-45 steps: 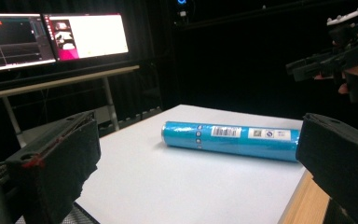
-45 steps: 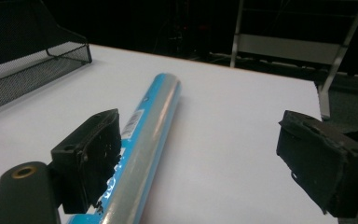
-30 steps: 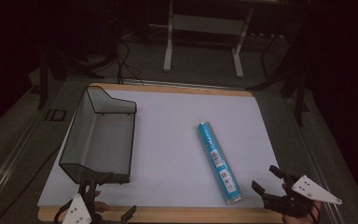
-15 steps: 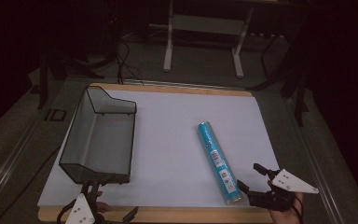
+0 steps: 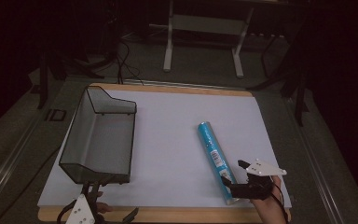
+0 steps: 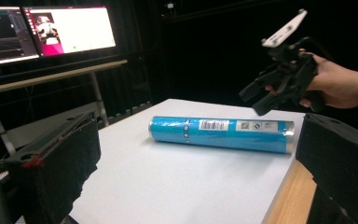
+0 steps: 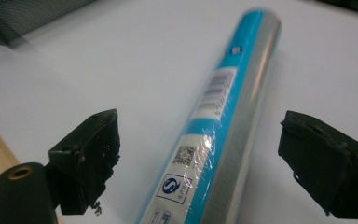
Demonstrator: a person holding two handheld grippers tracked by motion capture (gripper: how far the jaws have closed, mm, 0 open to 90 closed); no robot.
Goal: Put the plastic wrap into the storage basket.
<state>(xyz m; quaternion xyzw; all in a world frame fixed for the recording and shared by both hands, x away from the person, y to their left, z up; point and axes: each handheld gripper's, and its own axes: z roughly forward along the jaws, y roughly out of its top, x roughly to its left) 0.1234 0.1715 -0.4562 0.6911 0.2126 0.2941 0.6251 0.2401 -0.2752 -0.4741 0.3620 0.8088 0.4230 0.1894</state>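
A blue plastic-wrapped cylindrical roll (image 5: 216, 160) lies flat on the white sheet, well right of the black wire-mesh basket (image 5: 100, 137). The right gripper (image 7: 200, 154) hangs over the roll's near end, jaws spread wide on either side, not touching. The left gripper (image 6: 200, 158), jaws apart and empty, sits just near of the basket.

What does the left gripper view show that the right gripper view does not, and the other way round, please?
The left gripper view alone has the two lit monitors, the right gripper with its hand above the tube, and the left gripper, jaws apart. The right gripper view alone has the right gripper's own jaws open on either side of the tube and a mesh basket corner. Both share the blue tube with its barcode, lying on the white tabletop.
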